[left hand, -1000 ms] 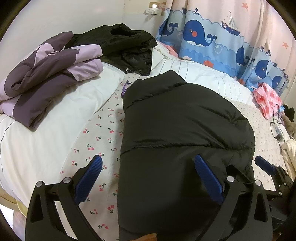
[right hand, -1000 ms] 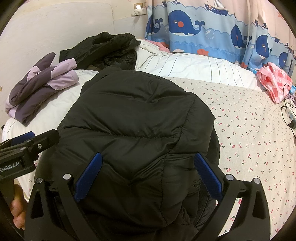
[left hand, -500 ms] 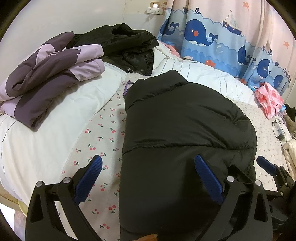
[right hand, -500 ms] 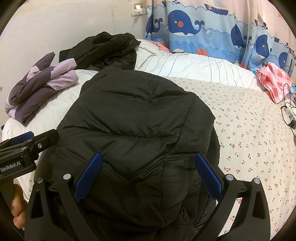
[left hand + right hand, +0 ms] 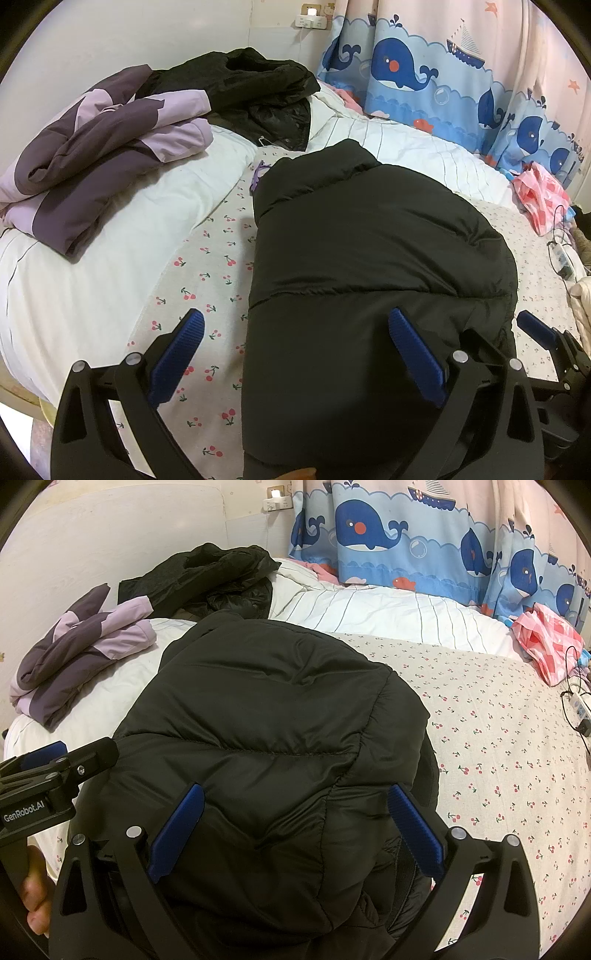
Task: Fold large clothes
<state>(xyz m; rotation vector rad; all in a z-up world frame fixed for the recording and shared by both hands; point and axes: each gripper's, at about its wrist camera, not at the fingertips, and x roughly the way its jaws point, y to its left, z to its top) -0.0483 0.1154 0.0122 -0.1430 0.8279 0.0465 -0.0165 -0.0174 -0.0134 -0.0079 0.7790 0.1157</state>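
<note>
A black puffer jacket [image 5: 369,280] lies folded into a long block on the cherry-print bed sheet [image 5: 207,266]; it fills the middle of the right wrist view [image 5: 266,760]. My left gripper [image 5: 295,354] is open and empty over the jacket's near left edge. My right gripper [image 5: 295,827] is open and empty over the jacket's near end. The right gripper's fingertip [image 5: 535,326] shows at the right of the left wrist view. The left gripper's body [image 5: 48,779] shows at the left of the right wrist view.
A folded purple and lilac jacket [image 5: 99,155] and a crumpled black garment [image 5: 258,96] lie at the bed's far left. A white striped quilt [image 5: 388,613] lies along the whale curtain [image 5: 424,542]. A pink cloth [image 5: 550,638] and a power strip [image 5: 580,709] sit at the right.
The left wrist view has shifted slightly, so the jacket sits a little lower and further right. The right gripper has not moved. Both grippers stay open.
</note>
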